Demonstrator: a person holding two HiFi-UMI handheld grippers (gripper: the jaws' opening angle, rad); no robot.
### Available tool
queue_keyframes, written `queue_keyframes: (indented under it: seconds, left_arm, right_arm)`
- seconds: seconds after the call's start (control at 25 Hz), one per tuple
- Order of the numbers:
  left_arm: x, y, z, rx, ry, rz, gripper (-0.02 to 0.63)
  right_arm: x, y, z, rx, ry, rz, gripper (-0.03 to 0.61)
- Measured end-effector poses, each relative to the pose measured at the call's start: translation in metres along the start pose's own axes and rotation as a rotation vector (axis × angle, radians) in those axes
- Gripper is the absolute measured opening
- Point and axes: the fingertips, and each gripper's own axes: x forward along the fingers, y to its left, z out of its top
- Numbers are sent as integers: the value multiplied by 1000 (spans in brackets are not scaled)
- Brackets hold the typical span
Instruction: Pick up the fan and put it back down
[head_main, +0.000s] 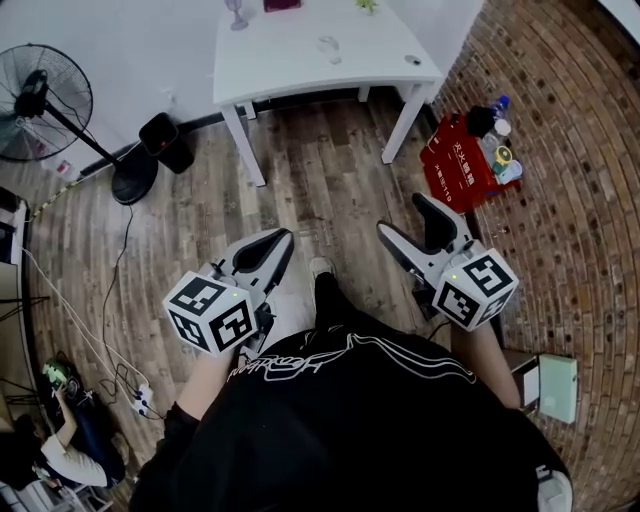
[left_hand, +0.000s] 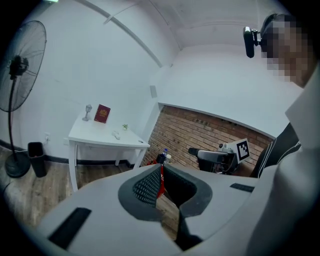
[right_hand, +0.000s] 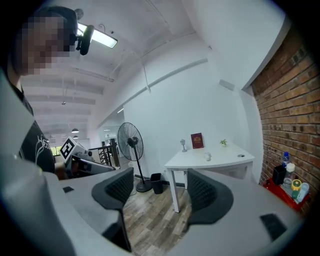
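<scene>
Standing on the wooden floor (head_main: 330, 180) at the far left of the head view, the fan (head_main: 40, 100) rests upright on its round base against the white wall, well away from both grippers. A small black bin (head_main: 163, 142) sits just beside the base, between the fan and a white table (head_main: 300, 70). A cable runs from the fan's side along the floor to a power strip (head_main: 142, 400).

The left gripper (head_main: 283, 238) is held low in front of the person, pointing roughly toward the table. Its own view shows the two jaws brought together at the tips with nothing between them. The right gripper (head_main: 405, 217) is held at about the same height on the other side, its jaws spread wide and empty. In the right gripper view the fan and the bin appear past the left-hand jaw, and the table stands beyond the gap.

A red book (left_hand: 102, 114) stands on the table near the wall. A red crate (head_main: 455, 165) with bottles (head_main: 497, 140) on it sits against the brick wall (head_main: 560, 150) to the right of the table. Another person (head_main: 70, 445) sits on the floor at the lower left corner of the head view.
</scene>
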Motion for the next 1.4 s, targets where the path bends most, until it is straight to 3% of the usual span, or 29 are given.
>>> queue_keyframes:
  seconds: [0.32, 0.76, 0.96, 1.4]
  left_arm:
    - [59, 66, 31, -23, 39, 43, 40]
    - [167, 158, 113, -19, 87, 69, 40]
    - [194, 181, 142, -1, 72, 66, 40]
    - [240, 212, 169, 19, 79, 5, 40]
  right_arm:
    - [77, -69, 14, 32, 22, 6, 336]
    - [202, -180, 51, 63, 53, 16, 342]
    - [236, -206, 62, 57, 60, 14, 342]
    - [280, -240, 65, 31, 95, -25, 341]
